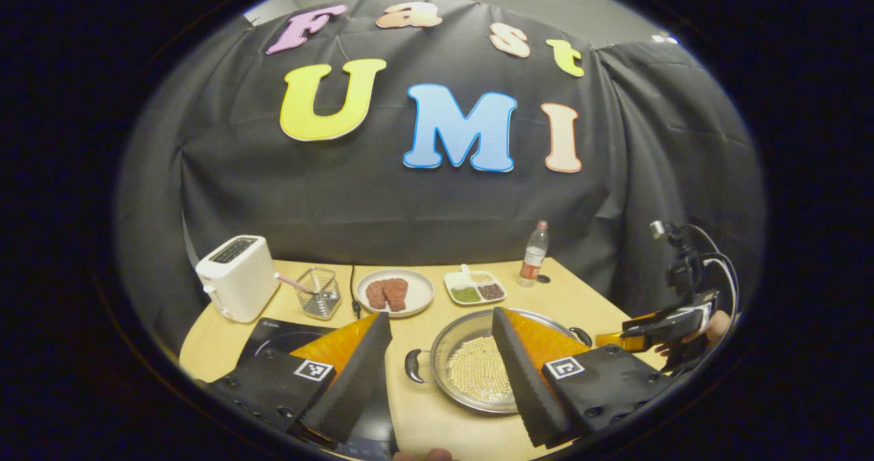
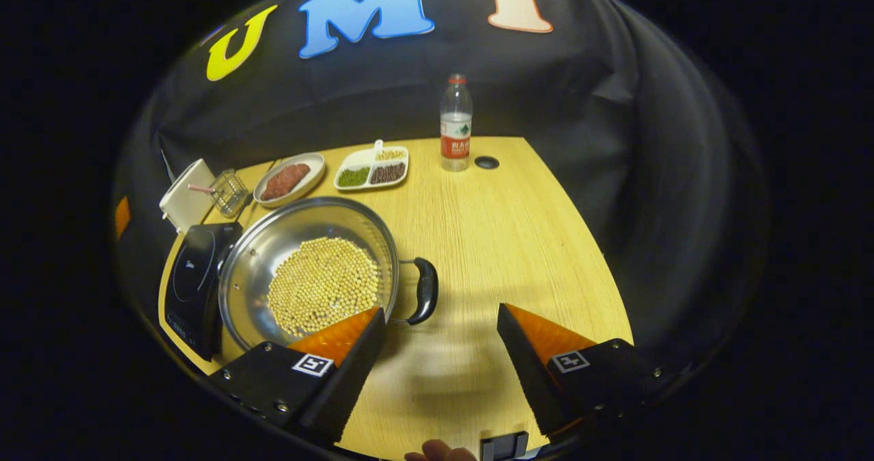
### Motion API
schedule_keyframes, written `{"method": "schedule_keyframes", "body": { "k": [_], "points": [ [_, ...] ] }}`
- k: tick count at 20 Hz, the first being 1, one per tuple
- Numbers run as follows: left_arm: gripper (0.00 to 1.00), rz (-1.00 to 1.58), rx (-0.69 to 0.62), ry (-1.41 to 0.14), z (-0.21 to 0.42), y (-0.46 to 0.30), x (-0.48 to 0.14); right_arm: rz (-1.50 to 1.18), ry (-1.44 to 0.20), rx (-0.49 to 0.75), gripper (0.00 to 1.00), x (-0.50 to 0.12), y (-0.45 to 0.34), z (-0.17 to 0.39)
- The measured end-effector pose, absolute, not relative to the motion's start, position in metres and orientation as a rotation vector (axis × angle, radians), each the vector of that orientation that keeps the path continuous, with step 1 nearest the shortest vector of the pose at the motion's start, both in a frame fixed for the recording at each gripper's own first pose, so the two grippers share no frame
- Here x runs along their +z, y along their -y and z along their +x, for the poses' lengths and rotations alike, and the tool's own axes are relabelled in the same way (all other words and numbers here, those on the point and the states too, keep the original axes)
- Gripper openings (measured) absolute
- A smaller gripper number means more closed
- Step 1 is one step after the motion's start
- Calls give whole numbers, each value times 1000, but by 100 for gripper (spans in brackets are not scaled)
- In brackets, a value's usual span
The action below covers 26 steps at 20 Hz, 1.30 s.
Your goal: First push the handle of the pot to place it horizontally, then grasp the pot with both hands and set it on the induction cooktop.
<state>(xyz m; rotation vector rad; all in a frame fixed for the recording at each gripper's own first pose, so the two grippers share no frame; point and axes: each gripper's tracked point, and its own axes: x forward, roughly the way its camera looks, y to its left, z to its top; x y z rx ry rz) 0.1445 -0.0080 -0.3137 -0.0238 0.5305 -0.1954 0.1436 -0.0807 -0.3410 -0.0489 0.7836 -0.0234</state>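
Pale wooden table (image 2: 491, 242) carrying round steel pot of beans (image 2: 311, 270); both jaws apart, ungripped. Better closing left gripper (image 1: 440, 372) and right gripper (image 2: 437, 362) squarely on black side handles (image 2: 427, 290).

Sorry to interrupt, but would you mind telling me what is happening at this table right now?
A person holds a two-finger tool in each hand over a wooden table. A steel pot of pale beans sits on the table beside the induction cooktop, not on it. The left tool hangs open near the pot's left handle; the right tool is open near the right handle. Neither grips anything yet.
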Motion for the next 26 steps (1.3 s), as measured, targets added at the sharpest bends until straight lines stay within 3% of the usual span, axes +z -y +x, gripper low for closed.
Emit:
{"method": "schedule_keyframes", "body": {
  "k": [4, 11, 22, 24, 26],
  "points": [
    [97, -25, -222, -614, 161, 10, -360, -15, -720, -2, 100, -336, 72, 155],
    [98, -5, -238, -776, 182, 6, -452, 3, -762, -10, 100, -376, 65, 176],
    [98, -59, -209, -964, 189, -5, -537, 42, -856, -50, 100, -424, 61, 210],
    [97, -57, -208, -999, 186, -7, -547, 48, -875, -53, 99, -432, 60, 213],
    [93, -58, -205, -1006, 186, -8, -549, 47, -897, -53, 91, -440, 60, 213]
  ]
}}
